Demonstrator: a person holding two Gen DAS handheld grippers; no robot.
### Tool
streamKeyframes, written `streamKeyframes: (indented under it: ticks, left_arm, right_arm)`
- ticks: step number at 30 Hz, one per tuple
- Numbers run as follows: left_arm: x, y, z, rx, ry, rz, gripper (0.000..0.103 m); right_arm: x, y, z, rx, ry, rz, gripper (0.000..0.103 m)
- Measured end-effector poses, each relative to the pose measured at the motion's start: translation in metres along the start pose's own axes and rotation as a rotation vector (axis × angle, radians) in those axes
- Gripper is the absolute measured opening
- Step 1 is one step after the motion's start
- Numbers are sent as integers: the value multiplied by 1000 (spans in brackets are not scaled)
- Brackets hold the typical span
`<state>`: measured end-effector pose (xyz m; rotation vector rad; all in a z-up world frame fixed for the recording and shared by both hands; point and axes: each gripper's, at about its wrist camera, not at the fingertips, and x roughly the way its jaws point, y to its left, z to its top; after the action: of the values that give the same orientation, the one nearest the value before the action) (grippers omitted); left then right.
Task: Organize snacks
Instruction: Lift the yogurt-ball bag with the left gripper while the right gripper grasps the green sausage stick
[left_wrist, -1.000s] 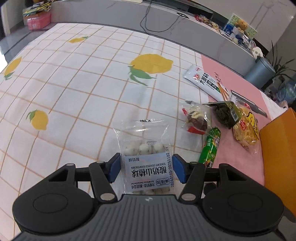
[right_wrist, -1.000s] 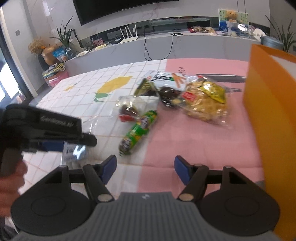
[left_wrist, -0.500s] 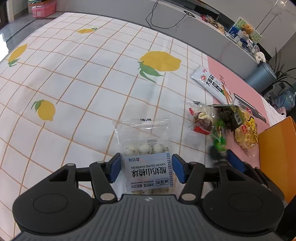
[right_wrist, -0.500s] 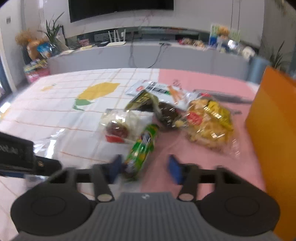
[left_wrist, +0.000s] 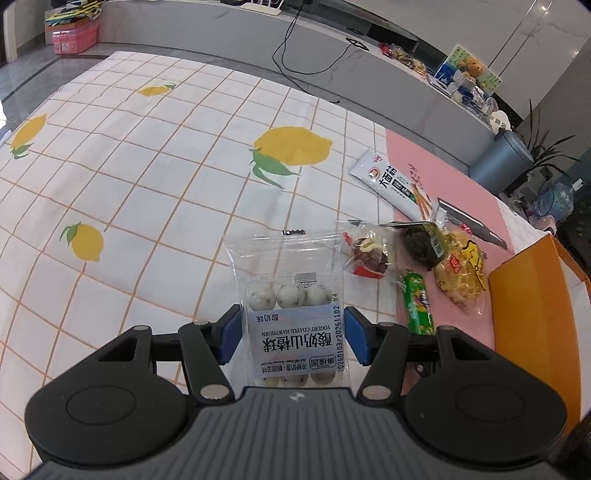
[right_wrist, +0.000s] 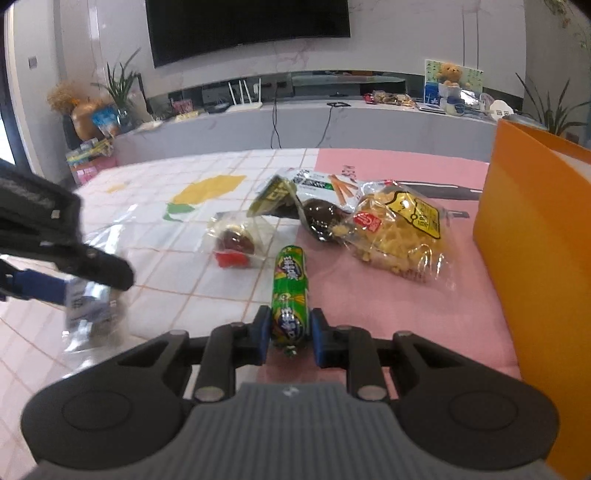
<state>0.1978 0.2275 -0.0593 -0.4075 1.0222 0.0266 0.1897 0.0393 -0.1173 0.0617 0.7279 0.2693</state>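
Snacks lie in a little heap on my desk (left_wrist: 155, 173), which has a white cloth with yellow lemons on it and a pink mat on one side. My right tongs (right_wrist: 289, 334) have just closed, and now they squeeze the near end of the green sausage stick (right_wrist: 290, 295). The stick lies on the desk, right where the white cloth meets the pink mat.

My left tongs (left_wrist: 291, 334) hold the clear pack of white hawthorn balls (left_wrist: 295, 325). One blue pad sits on each side of the pack, pressing on its edges.

Past the green stick there is a small clear bag with a dark red snack (right_wrist: 236, 240). Next to it is a dark round snack in a green wrapper (right_wrist: 321, 218). Just beside that is the yellow bag of crunchy snacks (right_wrist: 399, 232). Behind them lies a long white pack with pictures of sticks on it (left_wrist: 391, 184).

A tall orange box (right_wrist: 535, 258) stands on the pink mat, on the right side of the heap. It is close to the yellow bag, but I cannot tell if they touch.
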Motion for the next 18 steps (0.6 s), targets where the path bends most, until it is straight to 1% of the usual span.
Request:
streamKeyframes:
  ticks: [3,8,12,18]
  left_arm:
    - [1,3,-1,-26,12,-12,67]
    - [-7,3,-3,-64,12,-42,66]
    - [-24,-9,-4,-46,-28,-67,66]
    - [-59,-21,-4,-60,-101,-118,66]
  right_arm:
    - [-16,4,-1,-20,-34,-1,20]
    - [-43,4,2,-7,-70,38,20]
    - [-68,1,6,-2,-116,44,20]
    - [-107,-9,18,30,-164,36,20]
